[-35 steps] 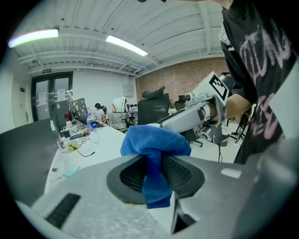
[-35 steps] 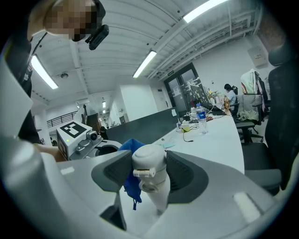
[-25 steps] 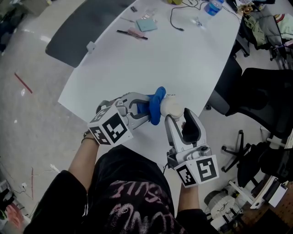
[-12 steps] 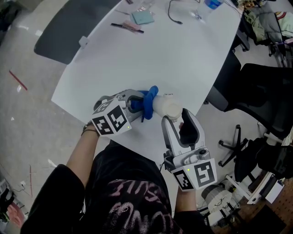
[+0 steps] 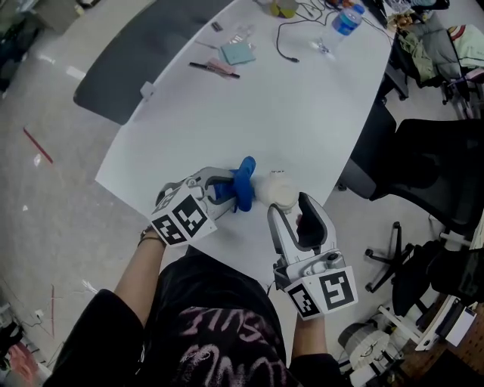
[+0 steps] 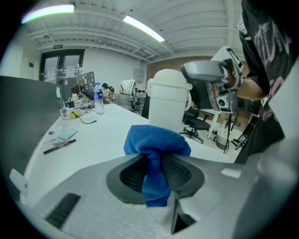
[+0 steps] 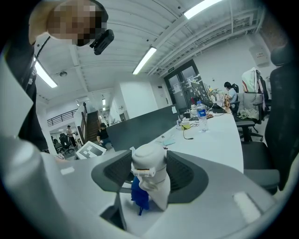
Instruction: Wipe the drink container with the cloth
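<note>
A white lidded drink container [image 5: 280, 190] is held near the table's front edge, clamped between the jaws of my right gripper [image 5: 283, 202]; in the right gripper view the container [image 7: 150, 179] stands upright between the pads. My left gripper [image 5: 227, 189] is shut on a folded blue cloth [image 5: 243, 184], and the cloth presses against the container's left side. In the left gripper view the blue cloth [image 6: 156, 158] bulges out of the shut jaws, with the white container [image 6: 167, 105] right behind it. A bit of cloth [image 7: 138, 196] shows below the container in the right gripper view.
The white table [image 5: 287, 98] carries a teal notepad [image 5: 237, 53], a pen [image 5: 215, 69], a black cable [image 5: 291, 38] and a water bottle [image 5: 345, 20] at its far end. Black office chairs [image 5: 431, 162] stand to the right. Grey floor [image 5: 45, 189] lies to the left.
Both grippers with the cloth and container shifted slightly left and down in the head view. The cloth stays pressed on the container's side.
</note>
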`<act>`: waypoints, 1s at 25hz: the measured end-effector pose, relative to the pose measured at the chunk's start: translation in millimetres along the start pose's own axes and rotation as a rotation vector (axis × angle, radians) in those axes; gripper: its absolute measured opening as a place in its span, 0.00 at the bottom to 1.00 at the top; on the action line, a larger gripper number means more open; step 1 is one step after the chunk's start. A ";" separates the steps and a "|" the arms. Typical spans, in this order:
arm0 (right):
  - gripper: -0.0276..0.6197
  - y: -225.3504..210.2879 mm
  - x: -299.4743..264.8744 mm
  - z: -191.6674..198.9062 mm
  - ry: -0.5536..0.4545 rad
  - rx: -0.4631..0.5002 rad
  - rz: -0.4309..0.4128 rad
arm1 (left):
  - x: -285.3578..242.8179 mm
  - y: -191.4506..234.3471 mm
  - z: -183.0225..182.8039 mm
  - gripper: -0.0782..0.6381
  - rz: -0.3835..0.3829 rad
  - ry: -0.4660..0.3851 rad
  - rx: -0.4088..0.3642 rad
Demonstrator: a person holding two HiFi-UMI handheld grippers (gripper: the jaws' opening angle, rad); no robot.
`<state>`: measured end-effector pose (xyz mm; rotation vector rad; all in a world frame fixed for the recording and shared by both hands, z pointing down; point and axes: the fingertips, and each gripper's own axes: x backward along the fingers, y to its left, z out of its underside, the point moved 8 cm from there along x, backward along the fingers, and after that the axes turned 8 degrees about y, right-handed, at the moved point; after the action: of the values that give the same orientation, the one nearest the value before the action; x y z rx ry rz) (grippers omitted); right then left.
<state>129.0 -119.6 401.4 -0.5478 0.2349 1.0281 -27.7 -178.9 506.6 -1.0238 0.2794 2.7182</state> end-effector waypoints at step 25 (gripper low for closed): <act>0.25 11.5 34.9 -11.0 -0.079 0.093 -0.015 | 139.8 -35.2 -29.8 0.24 -0.451 -0.250 0.208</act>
<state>137.5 -94.9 373.3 -0.4231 0.2071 1.0170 -101.9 -133.2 388.0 -0.5949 0.2454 2.3150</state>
